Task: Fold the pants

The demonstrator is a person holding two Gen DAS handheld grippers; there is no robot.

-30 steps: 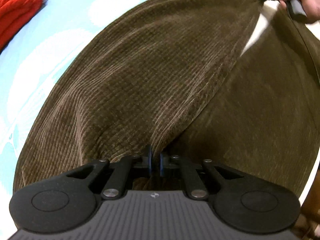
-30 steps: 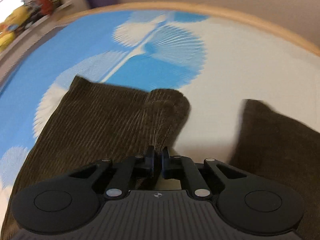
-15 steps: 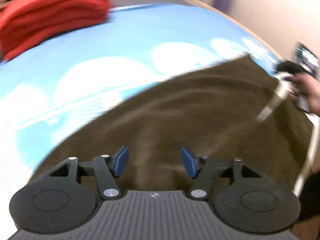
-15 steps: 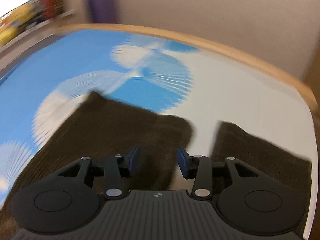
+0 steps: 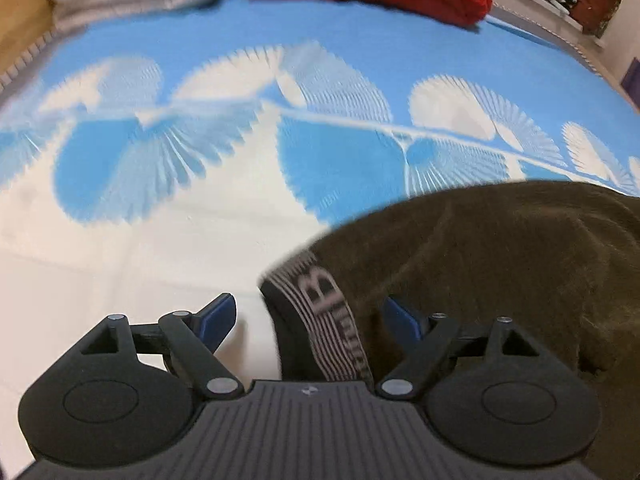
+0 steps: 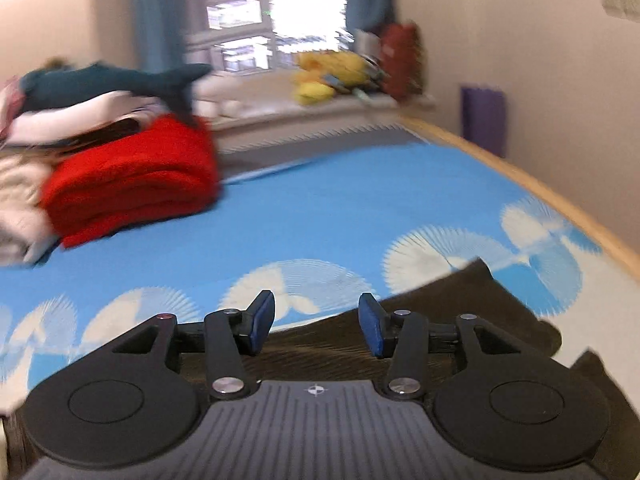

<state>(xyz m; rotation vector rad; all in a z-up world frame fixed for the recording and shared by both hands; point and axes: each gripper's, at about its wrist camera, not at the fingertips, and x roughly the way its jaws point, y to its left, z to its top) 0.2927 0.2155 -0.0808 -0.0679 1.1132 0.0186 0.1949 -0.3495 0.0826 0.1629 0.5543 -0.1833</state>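
Left wrist view: the left gripper (image 5: 306, 320) is seen with jaws just spread wide, pressing nothing — the brown pants (image 5: 500, 264) lie on the blue-and-white bedsheet (image 5: 200, 216), their striped waistband (image 5: 324, 320) between the fingers, body running right. The waistband lettering begins with "B" — the rest is unreadable. The right gripper (image 6: 316, 326), jaws just parted and empty, is held above the pants' far edge.

Bright window (image 6: 276, 20) glare, heavy motion blur, fisheye bending at edges.

We see brown pants (image 5: 500, 248) of soft matt ribbed cloth, their waistband (image 5: 320, 320) a striped knit lying between our left gripper's (image 5: 308, 316) matt black plastic arms. Ahead lie a smooth printed sheet (image 5: 240, 60) and a fuzzy red blanket (image 6: 132, 184).
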